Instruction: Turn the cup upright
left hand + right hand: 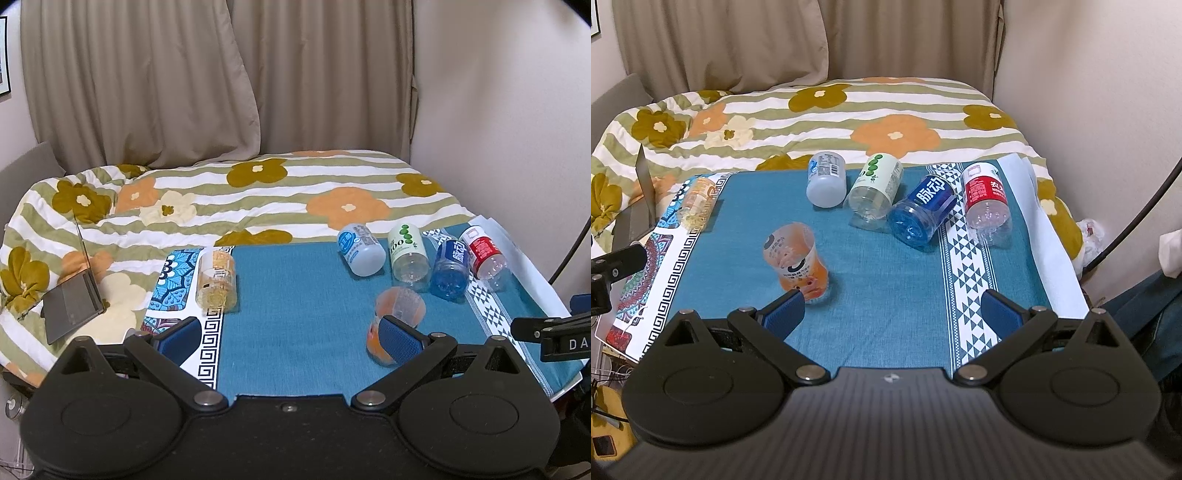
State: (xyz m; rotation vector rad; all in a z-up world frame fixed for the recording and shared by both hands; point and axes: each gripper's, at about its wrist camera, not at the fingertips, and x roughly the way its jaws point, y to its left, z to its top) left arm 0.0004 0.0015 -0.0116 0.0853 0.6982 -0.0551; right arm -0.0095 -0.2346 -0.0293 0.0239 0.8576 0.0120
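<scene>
The orange cup [796, 260] stands mouth-up on the table [886, 295], just beyond the right gripper [892, 306]'s left finger; both grippers gape, released, left gripper [290, 338] too.

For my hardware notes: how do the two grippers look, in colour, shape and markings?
Both look alike: the left gripper and the right gripper have matte black bodies, round housings, silver pivot bolts and blue ribbed finger pads. No cables or markings show on either.
</scene>
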